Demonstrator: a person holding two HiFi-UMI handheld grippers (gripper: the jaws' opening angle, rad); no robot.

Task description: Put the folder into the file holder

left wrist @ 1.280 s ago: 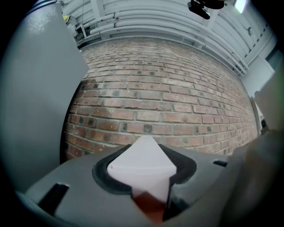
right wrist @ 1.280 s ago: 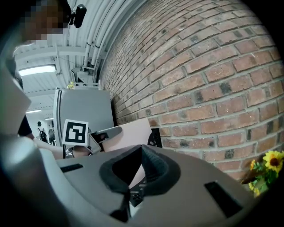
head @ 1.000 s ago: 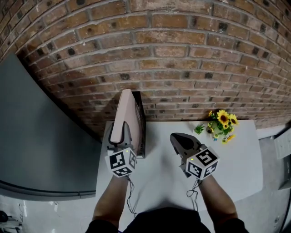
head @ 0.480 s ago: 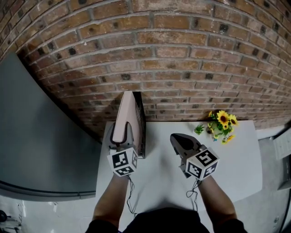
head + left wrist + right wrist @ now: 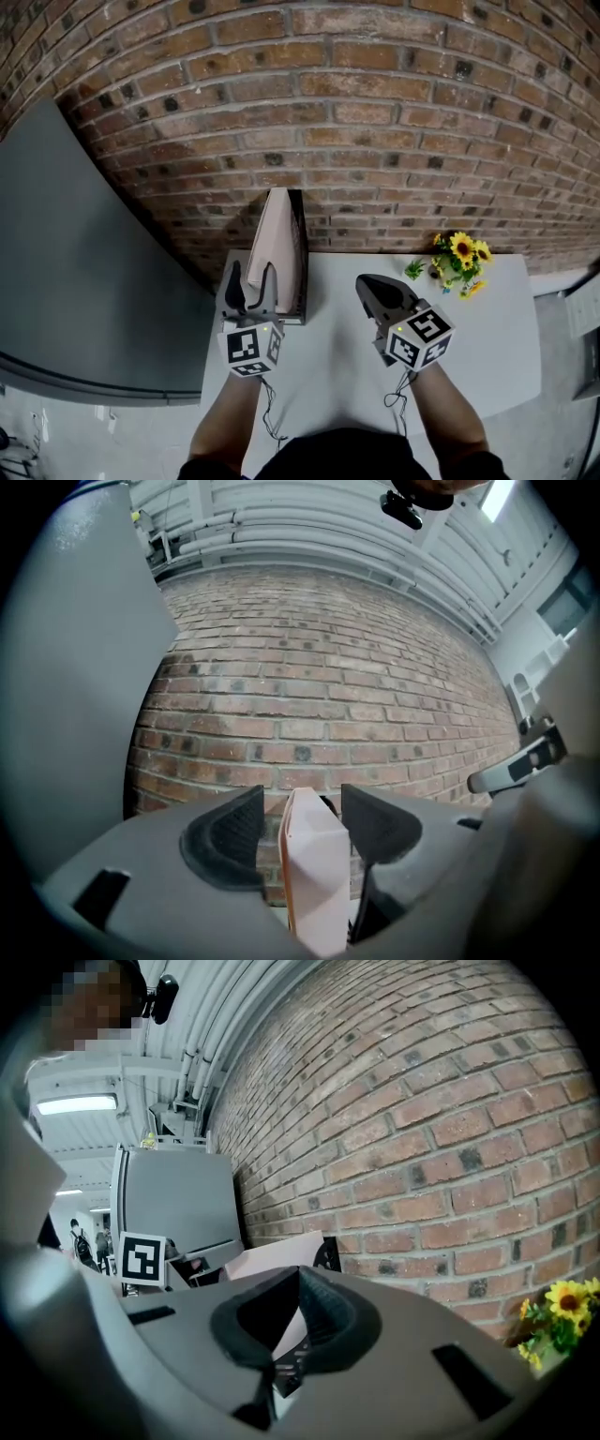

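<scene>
A pale pink folder [image 5: 279, 246] stands on edge in the black file holder [image 5: 298, 281] at the table's back left, against the brick wall. My left gripper [image 5: 251, 287] sits just in front of it. Its jaws have just been opening and now stand apart, one on each side of the folder's near edge [image 5: 315, 874], with a gap at the left pad. My right gripper [image 5: 377, 289] hovers over the table's middle, shut with nothing in it. From the right gripper view [image 5: 292, 1307] the folder [image 5: 272, 1258] and holder [image 5: 326, 1252] show to the left.
The white table [image 5: 487, 337] ends at a brick wall [image 5: 375, 141]. Small sunflowers [image 5: 459, 253] stand at the back right. A grey cabinet [image 5: 84, 281] flanks the table's left side.
The left gripper's jaws have opened off the folder and drawn back slightly toward me. The folder now stands by itself in the holder. The right gripper has stayed put.
</scene>
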